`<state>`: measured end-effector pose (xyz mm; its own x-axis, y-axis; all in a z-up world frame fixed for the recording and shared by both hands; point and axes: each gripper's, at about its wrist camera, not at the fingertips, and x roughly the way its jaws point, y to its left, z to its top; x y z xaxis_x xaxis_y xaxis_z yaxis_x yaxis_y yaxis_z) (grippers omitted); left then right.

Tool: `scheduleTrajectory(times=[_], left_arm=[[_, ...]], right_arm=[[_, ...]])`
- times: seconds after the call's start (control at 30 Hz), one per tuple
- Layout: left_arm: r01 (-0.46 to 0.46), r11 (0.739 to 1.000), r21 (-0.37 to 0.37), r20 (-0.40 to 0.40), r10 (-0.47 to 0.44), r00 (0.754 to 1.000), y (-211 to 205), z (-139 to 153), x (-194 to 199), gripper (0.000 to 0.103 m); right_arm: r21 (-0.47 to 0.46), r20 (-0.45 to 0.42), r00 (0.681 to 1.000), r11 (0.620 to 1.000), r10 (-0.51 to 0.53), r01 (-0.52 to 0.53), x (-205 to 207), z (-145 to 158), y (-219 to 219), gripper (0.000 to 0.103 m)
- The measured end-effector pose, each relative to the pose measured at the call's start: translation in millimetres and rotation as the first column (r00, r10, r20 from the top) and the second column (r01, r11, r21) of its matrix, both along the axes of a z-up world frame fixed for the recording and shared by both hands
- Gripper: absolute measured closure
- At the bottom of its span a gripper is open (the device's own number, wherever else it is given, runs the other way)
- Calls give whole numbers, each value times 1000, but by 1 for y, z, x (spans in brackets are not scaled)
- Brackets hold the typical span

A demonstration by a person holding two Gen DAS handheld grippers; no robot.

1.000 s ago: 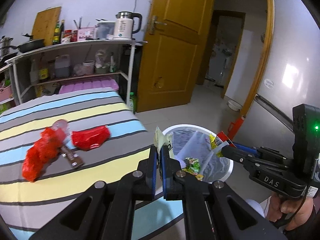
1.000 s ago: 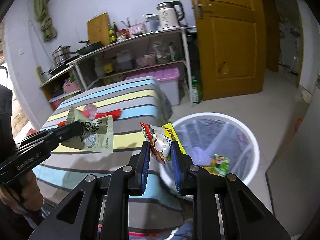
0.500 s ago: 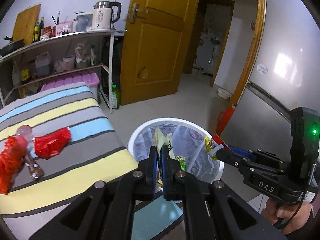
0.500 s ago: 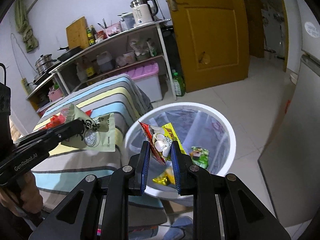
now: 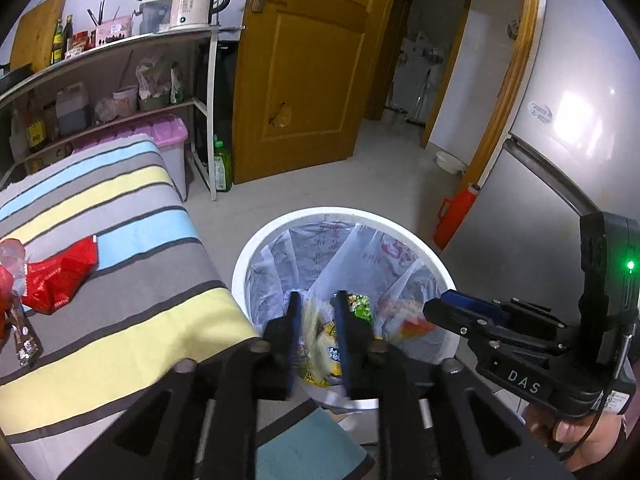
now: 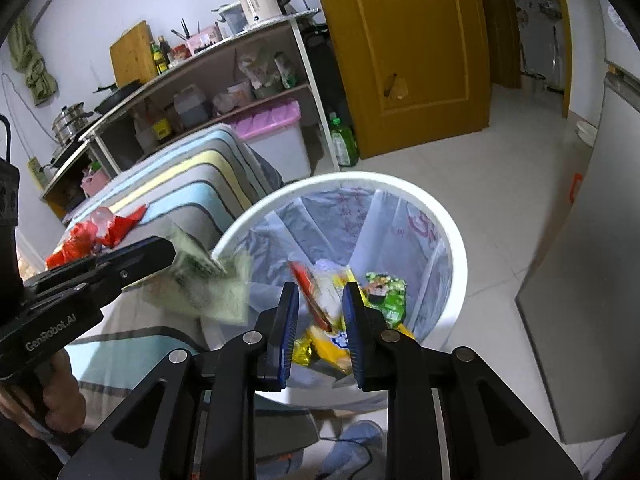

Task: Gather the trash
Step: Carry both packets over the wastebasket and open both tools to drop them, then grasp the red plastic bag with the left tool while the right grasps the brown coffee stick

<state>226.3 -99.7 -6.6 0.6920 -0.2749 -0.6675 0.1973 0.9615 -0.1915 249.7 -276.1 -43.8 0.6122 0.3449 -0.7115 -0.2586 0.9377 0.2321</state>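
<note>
Both grippers, left (image 5: 316, 312) and right (image 6: 320, 304), fingers parted over white bin (image 6: 456, 248); green wrapper (image 6: 216, 288) and red-yellow wrapper (image 6: 320, 296) loose, blurred.

Bin (image 5: 438, 268) was white w/ a translucent grey-blue liner. Cloth on the table (image 5: 120, 292) had grey, light-blue & yellow stripes edged in black. Wrappers (image 5: 56, 280) lying there were red. Hand-held gripper (image 6: 320, 300) was black w/ blue pads.

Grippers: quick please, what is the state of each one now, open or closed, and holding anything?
Left gripper: jaws open, holding nothing; blurred green wrapper in the air beside it.
Right gripper: jaws open, red-yellow snack bag blurred between them, over the trash bin.
</note>
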Motion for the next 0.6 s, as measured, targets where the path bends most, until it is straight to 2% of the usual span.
scheduleTrajectory(times=[0.1,0.3,0.6], left_arm=[[-8,1000,-9,-6,8,1000,4,-2,2,76],[-20,1000,-14,19,20,1000,12,4,-5,76],[-64,998,-20,83,66,994,34,22,-35,76]], right_arm=[[1,-5,1000,1000,-3,3,0,-3,-1,71],[10,14,1000,1000,-4,4,-6,6,-2,71],[28,90,995,999,35,-38,-30,36,13,71]])
